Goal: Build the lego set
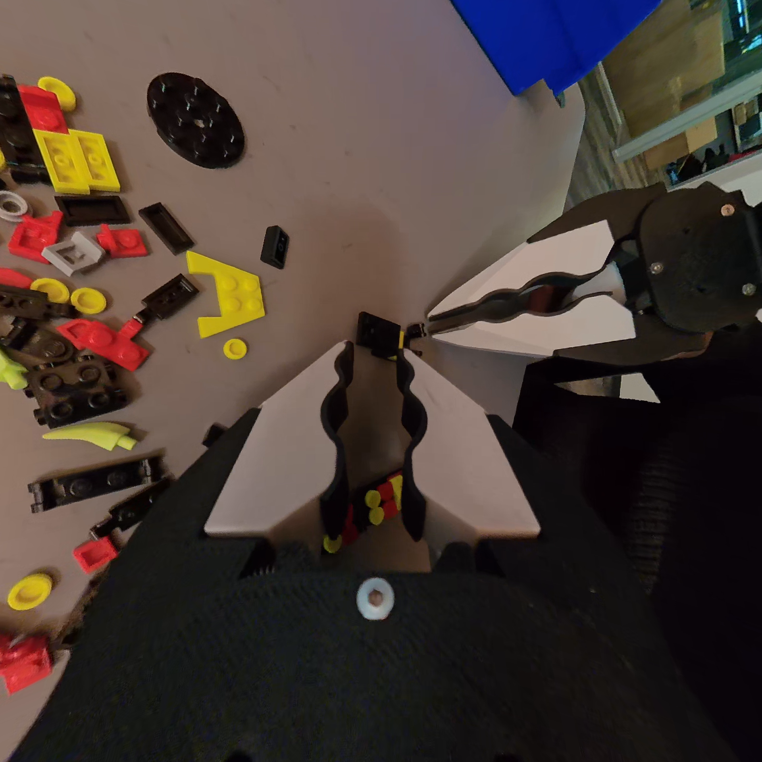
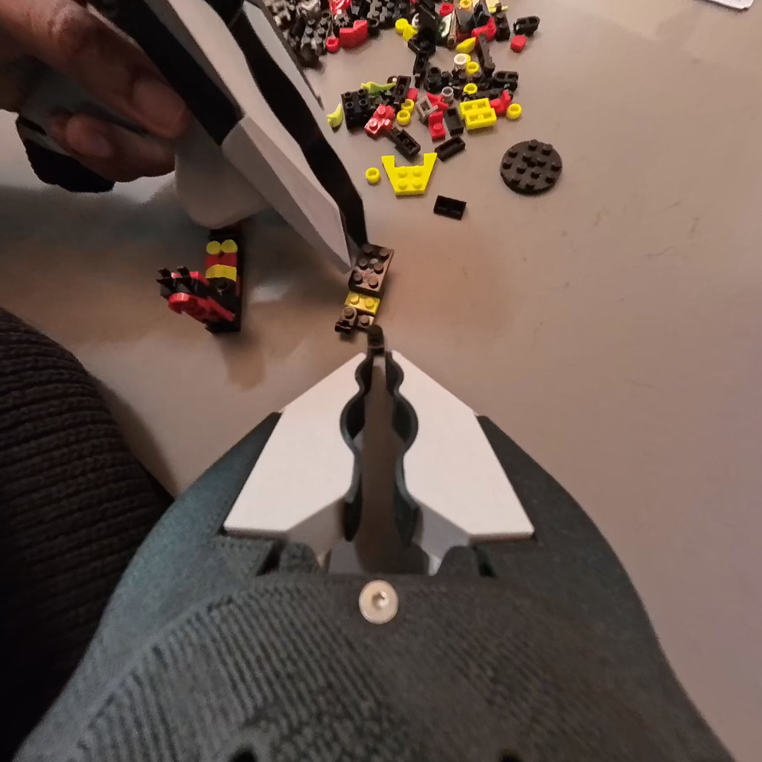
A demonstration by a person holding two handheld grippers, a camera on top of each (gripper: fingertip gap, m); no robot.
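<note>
Left gripper (image 1: 377, 350) clamps black-yellow plate stack (image 2: 367, 284) on table (image 2: 577, 330). Right gripper (image 2: 376, 352), nearly closed, pinches small black piece (image 2: 376, 336) beside the stack.

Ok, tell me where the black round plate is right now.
The black round plate lies flat on the table, alone at the right edge of the loose brick pile in the right wrist view, just right of the yellow wedge plate.

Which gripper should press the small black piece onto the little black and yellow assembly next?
Right gripper, probably: it already pinches the small black piece beside the assembly. The left gripper steadies that assembly.
</note>
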